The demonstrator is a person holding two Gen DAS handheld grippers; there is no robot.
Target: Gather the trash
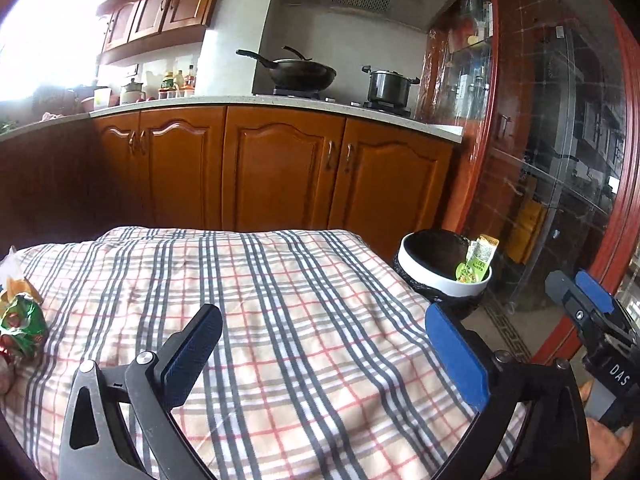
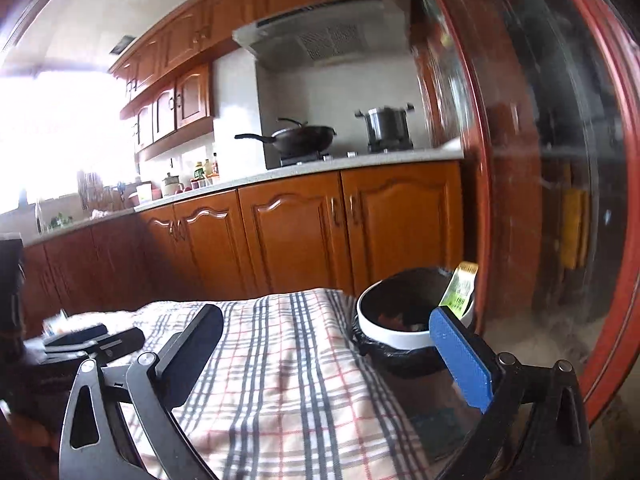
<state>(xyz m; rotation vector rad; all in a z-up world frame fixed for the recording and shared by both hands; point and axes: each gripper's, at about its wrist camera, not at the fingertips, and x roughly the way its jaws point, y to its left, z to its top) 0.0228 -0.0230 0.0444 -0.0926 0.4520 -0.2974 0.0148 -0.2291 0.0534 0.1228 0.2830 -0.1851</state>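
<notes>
Empty-handed, the left gripper (image 1: 324,344) hangs above the plaid cloth (image 1: 256,304) with its two blue-faced fingers spread wide and nothing between them, a pose that suits a reach for the next piece of litter; the right gripper (image 2: 328,344), jaws likewise parted and bare, sits lower and nearer the table's right edge, beside the bin (image 2: 394,334), as would fit a drop just made, though that is only a reading of its place. Crumpled green and red wrappers (image 1: 20,326) lie on the cloth at the far left edge of the left wrist view, well apart from both tools and nearest the left one, so that hand looks the likelier to fetch them. Off the table's right corner stands the white-rimmed bin, lined with a black bag, a green sachet (image 1: 476,262) propped against its inner wall. Behind, wooden cabinets (image 1: 280,168) carry a wok (image 1: 302,72) and a steel pot (image 1: 390,86) on the hob
</notes>
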